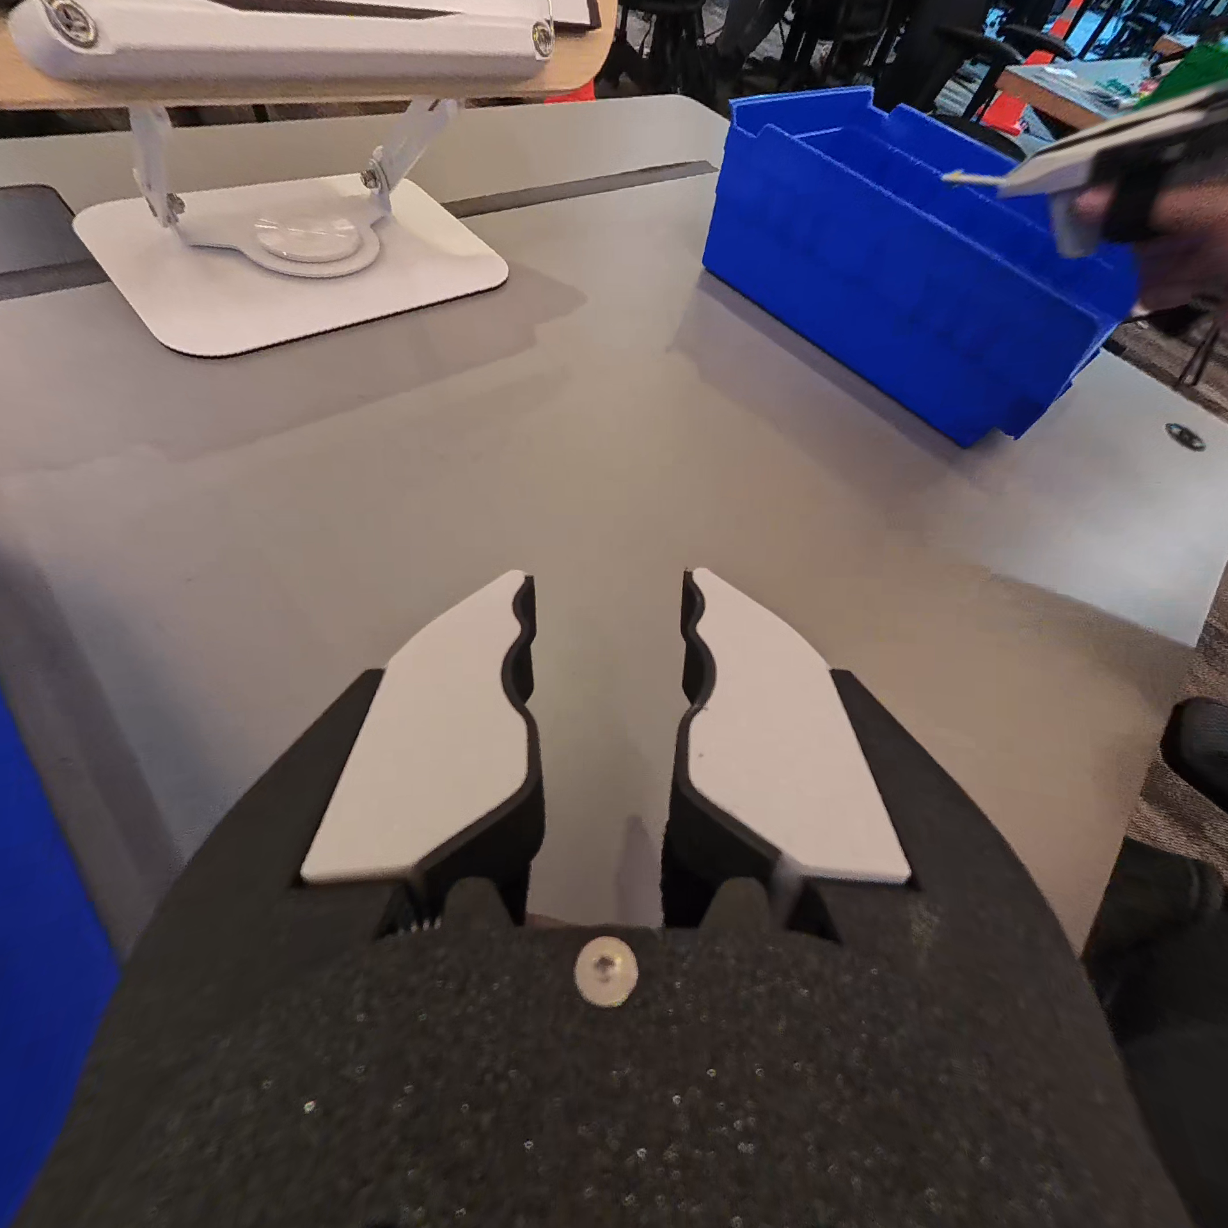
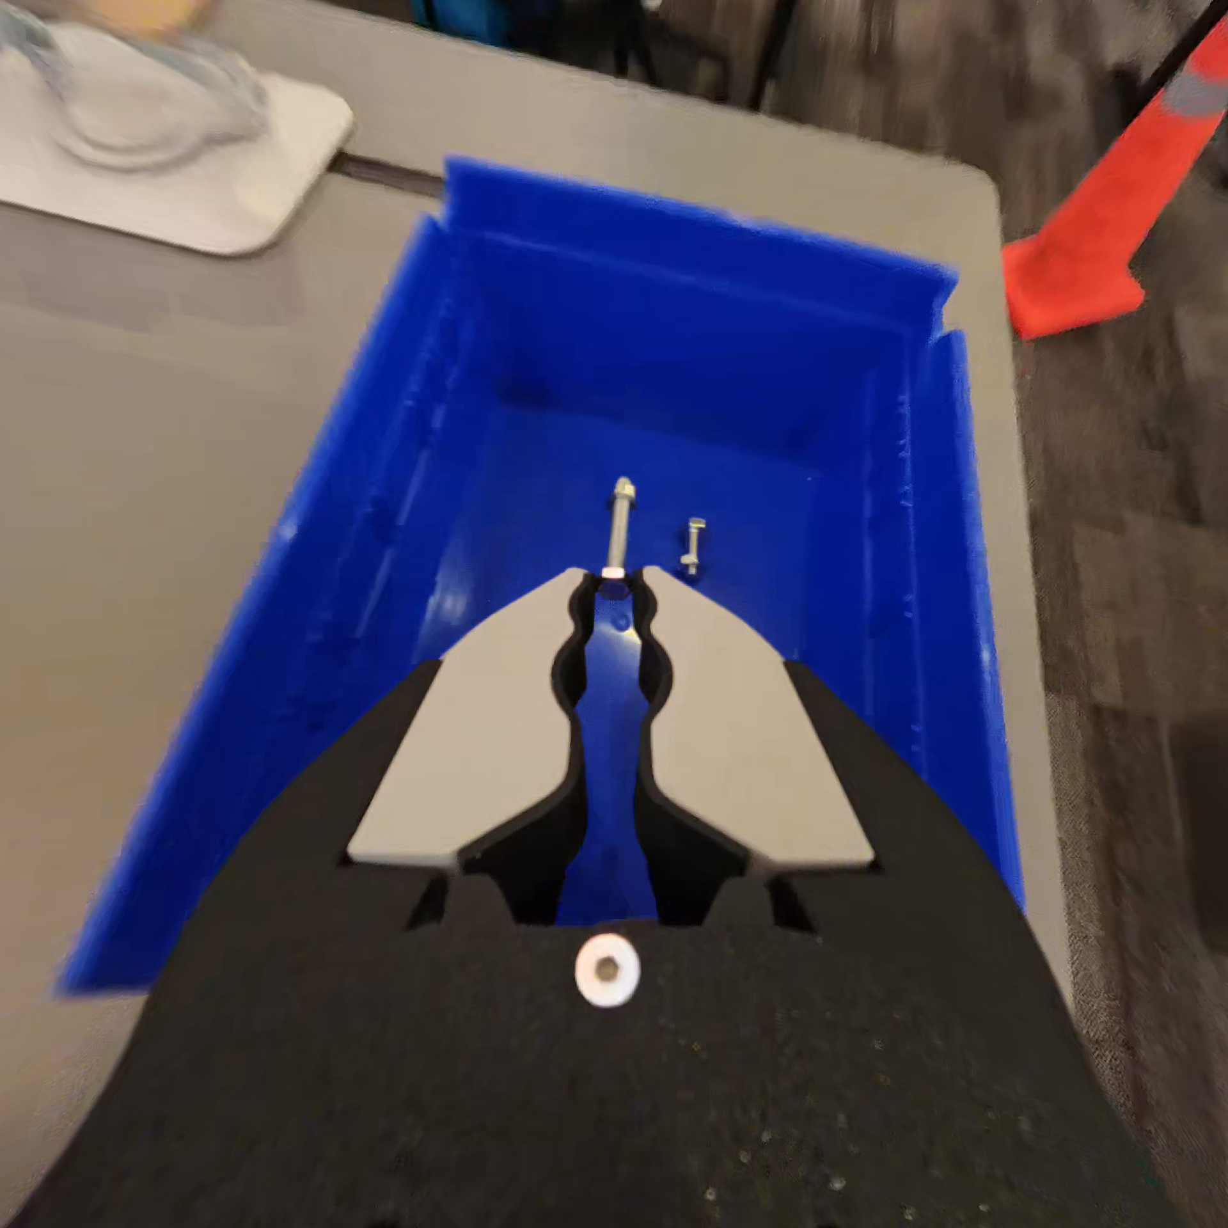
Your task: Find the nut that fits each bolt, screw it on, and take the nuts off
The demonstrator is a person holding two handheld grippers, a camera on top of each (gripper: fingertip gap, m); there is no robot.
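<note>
Now right gripper [image 2: 613, 577] over blue bin [image 2: 698, 266], fingers pinching one end of long bolt [image 2: 619, 531]; short bolt [image 2: 691, 546] at its 3 o'clock. Steel looks rigid, light, slippery: grip head flats. Left gripper [image 1: 606, 585] fingers apart, empty above bench [image 1: 332, 465].

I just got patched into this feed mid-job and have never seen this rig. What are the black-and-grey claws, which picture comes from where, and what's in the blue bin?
The claws are two-finger grippers, each held in a person's hand, with a camera looking along the fingers. One picture is the left gripper's view: its jaws are open and empty above the grey table, with a white stand to the left and the blue bin to the right. The other picture is the right gripper's view, looking down into the bin. Its tips are closed on the near end of a long bolt. A short bolt lies beside it on the bin floor. In the left view the right gripper also appears over the bin, at the far right.
</note>
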